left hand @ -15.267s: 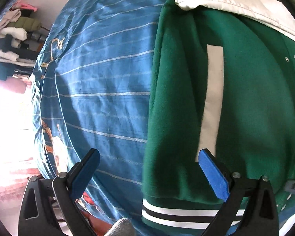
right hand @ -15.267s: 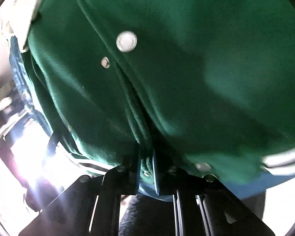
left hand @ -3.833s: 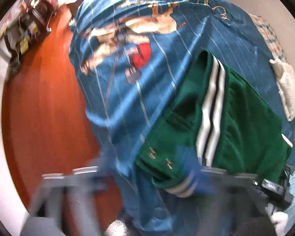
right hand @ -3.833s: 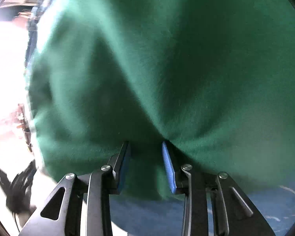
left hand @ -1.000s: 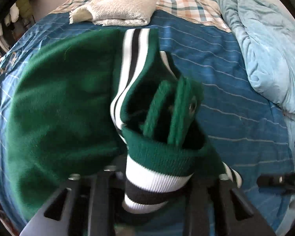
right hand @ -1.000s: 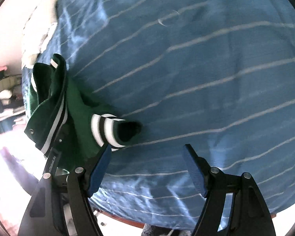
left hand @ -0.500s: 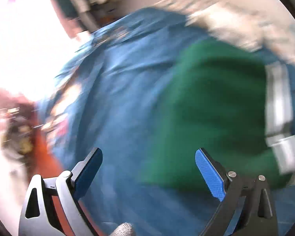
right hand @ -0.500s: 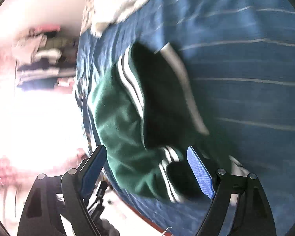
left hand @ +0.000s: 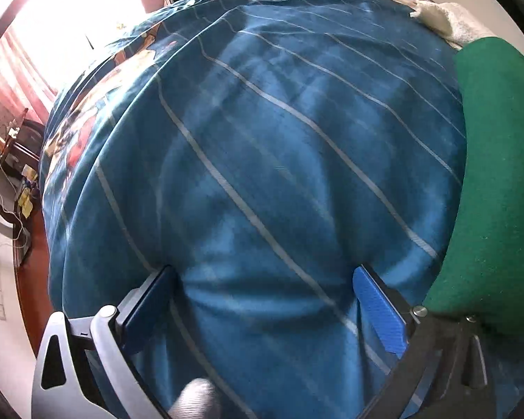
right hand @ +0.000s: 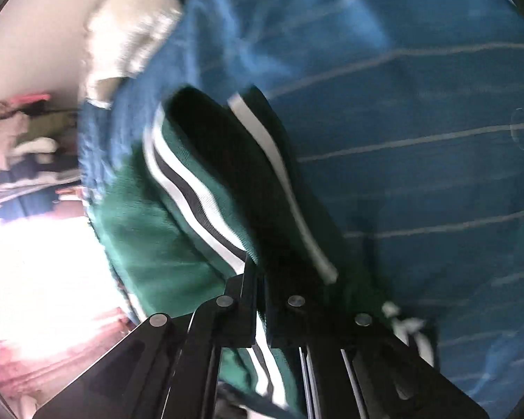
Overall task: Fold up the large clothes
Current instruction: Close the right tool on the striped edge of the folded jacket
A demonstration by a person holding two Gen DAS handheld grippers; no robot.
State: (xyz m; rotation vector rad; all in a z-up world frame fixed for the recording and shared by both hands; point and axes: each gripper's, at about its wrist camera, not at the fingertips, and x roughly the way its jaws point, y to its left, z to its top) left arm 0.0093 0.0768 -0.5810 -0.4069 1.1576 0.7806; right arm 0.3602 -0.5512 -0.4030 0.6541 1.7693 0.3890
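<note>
Left wrist view looks steeply down, close over the bedspread (left hand: 262, 160), jacket (left hand: 496, 188) at right edge. Right wrist view sits closer, jacket (right hand: 150, 244) lower left. Both share bedspread and jacket.

Left gripper (left hand: 265, 300): pointing steeply down, jaws just opened further to full width, blue pads bare, nothing between them. Right gripper (right hand: 260, 272): tilted downward, jaws just closed tight together, pinching the striped hem of the green jacket (right hand: 164, 244).
</note>
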